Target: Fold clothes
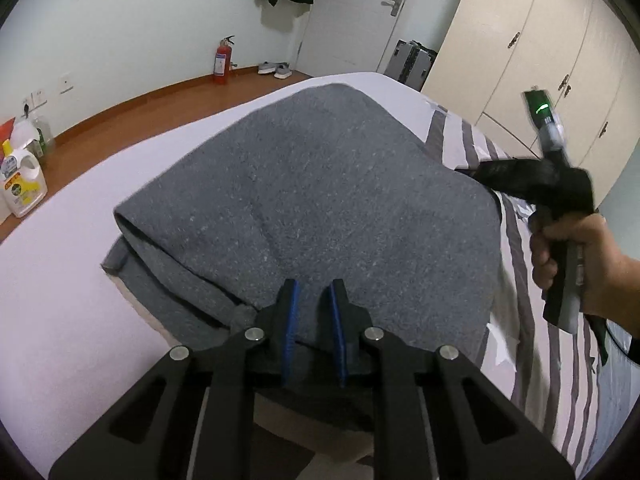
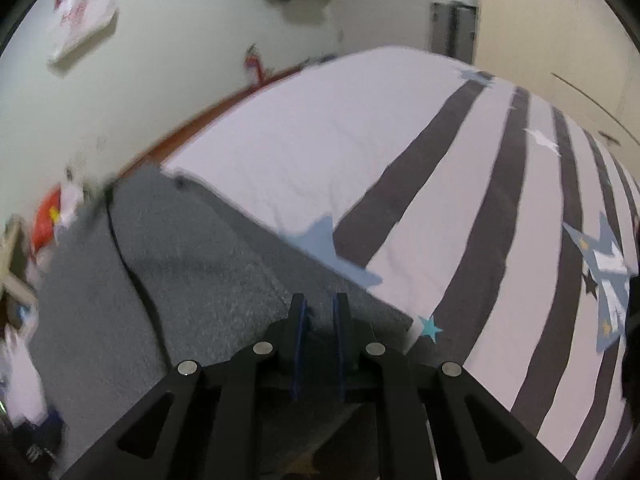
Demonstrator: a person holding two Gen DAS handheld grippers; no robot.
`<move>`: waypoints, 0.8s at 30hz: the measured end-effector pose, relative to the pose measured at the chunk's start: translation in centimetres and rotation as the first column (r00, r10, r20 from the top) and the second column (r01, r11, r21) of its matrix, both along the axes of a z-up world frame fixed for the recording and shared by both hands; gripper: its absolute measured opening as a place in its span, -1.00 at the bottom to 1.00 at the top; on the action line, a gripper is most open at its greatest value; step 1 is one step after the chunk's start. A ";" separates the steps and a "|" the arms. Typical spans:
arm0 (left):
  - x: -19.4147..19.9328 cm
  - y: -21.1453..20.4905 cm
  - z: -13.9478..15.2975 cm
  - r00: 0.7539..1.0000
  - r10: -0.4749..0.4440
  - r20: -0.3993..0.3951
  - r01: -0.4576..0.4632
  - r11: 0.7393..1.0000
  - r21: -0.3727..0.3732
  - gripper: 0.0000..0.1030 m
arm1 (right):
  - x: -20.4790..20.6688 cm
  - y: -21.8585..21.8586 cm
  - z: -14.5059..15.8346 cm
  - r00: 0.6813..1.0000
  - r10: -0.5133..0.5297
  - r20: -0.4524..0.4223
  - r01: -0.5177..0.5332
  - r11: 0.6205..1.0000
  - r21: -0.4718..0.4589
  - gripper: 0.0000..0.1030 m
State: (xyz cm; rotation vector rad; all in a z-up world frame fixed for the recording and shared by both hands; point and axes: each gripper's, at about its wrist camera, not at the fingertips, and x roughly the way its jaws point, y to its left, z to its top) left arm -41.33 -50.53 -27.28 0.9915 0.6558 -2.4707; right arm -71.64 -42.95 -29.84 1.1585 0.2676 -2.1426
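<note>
A grey sweater (image 1: 304,200) lies partly folded across a bed (image 1: 60,312) with a striped, star-printed sheet (image 2: 480,200), its doubled body near the bed's near edge and a cuffed sleeve (image 1: 114,260) trailing toward the left side. The left gripper (image 1: 314,292) holds its blue-padded fingers (image 1: 294,300) narrowly set, gripping the sweater's near hem. The right gripper (image 2: 320,304), carried by the person's right hand (image 1: 560,256), is likewise nearly closed and appears to hold the hem at the sweater's right corner, though motion blur leaves that grip uncertain. The main risk, judging from here: thick knit slipping from one narrow pinch, or the two hands travelling unevenly, would skew the fold and bunch the sleeve underneath.
</note>
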 end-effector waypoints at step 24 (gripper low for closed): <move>-2.0 -4.4 3.6 0.993 -0.038 -0.112 0.028 0.995 -0.092 -0.73 | 6.4 2.1 4.5 0.993 -0.070 -0.100 0.053 0.985 -0.162 -0.92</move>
